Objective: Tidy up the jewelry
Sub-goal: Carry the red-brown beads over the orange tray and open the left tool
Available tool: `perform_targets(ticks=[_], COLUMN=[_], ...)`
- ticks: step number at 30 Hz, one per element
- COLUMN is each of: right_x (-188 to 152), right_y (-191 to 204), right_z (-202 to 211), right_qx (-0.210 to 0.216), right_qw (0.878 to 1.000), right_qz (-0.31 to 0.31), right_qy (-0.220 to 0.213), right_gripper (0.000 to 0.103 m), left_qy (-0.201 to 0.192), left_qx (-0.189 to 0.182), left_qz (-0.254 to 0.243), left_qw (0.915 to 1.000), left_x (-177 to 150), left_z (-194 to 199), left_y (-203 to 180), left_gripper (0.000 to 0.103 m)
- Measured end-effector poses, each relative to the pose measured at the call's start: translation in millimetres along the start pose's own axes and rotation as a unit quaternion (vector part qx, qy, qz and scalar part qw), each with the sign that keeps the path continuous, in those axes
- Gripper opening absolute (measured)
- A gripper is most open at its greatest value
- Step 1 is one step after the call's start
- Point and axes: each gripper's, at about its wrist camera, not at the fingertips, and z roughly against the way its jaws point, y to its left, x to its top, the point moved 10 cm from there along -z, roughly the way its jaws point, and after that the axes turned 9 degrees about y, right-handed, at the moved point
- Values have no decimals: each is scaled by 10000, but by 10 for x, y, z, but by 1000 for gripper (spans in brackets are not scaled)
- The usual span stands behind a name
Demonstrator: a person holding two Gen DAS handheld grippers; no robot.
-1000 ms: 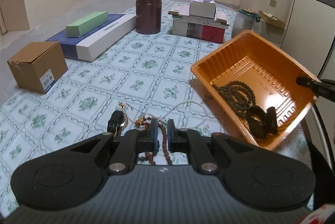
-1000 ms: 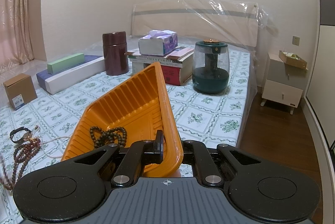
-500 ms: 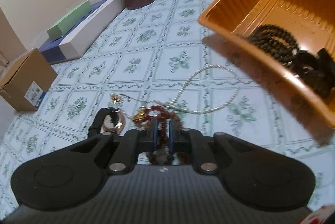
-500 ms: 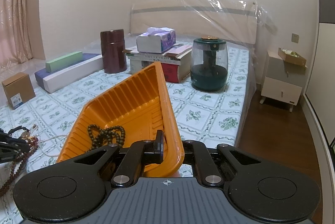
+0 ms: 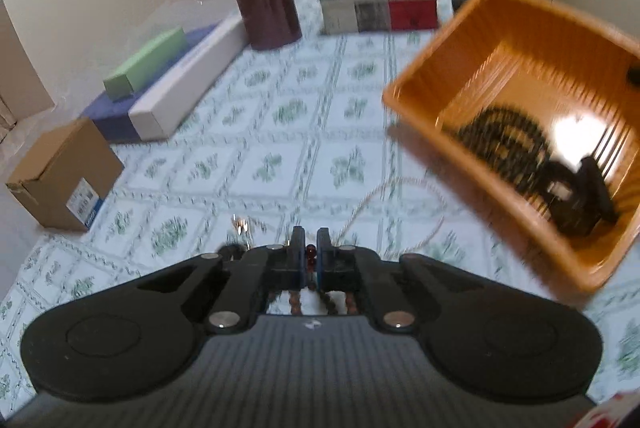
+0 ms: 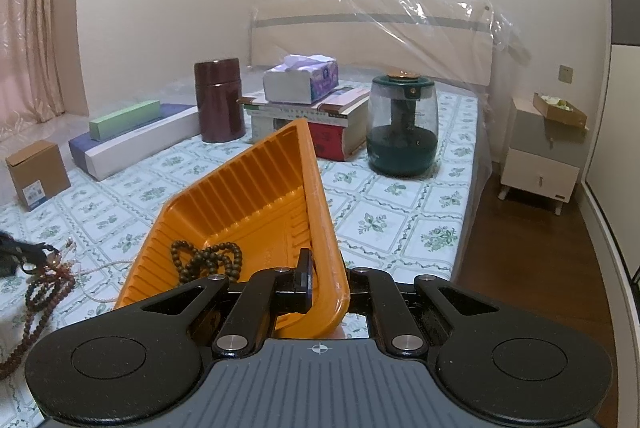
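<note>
My left gripper (image 5: 311, 242) is shut on a red-brown bead necklace (image 5: 310, 252); strands hang below the fingers. It shows at the left of the right wrist view (image 6: 38, 292), hanging from the left gripper's tip. My right gripper (image 6: 324, 278) is shut on the rim of the orange tray (image 6: 240, 203) and holds it tilted. The tray (image 5: 512, 39) holds a dark bead bracelet (image 5: 500, 135) and a black watch (image 5: 576, 199). A pearl necklace (image 5: 400, 187) lies on the bedsheet ahead of the left gripper.
On the floral bedsheet stand a cardboard box (image 5: 60, 171), a long white and blue box with a green box on it (image 5: 176, 87), a dark red canister (image 5: 266, 7), stacked books with tissues (image 6: 304, 107) and a green humidifier (image 6: 402, 131). A nightstand (image 6: 540, 155) stands right of the bed.
My left gripper has closed on the red-brown bead necklace and lifted it off the sheet, tilting back up. The right gripper keeps the tray tilted, almost unmoved.
</note>
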Motion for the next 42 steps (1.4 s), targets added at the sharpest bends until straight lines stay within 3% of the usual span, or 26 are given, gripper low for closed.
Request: perform_targets(ticks=[8,15,20,30,36,42], right_x=[0,-3,-7,-3,-4,-2], right_y=[15,20,25,16,10,7], right_z=[29,45,44,49,53,54], right_qx=[14,24,29,50,64,62], right_qw=[10000,10000,10000,10000,9999,9999], right_qz=[-8,-32,-34,-72,-90,-92], right_qy=[-24,-30,-33,-41,-42,-43], right_gripper=[8,8,8,8,8,8], left_qy=[-638,-1026,-1076,-771,-762,-826], left_qx=[-488,-942,-1336,-1901,-1841,-1300], left_qz=[102,-71,-136,-253,-107,371], left_qw=[9967,9902,9851,9784,9799,9874], left_x=[474,777,896,900,887,637], left_z=[571,822,786,449,423,551], left_y=[-110,-543,-921,-1521,-1453,-864], left_gripper=[4,4,4,4,6,10])
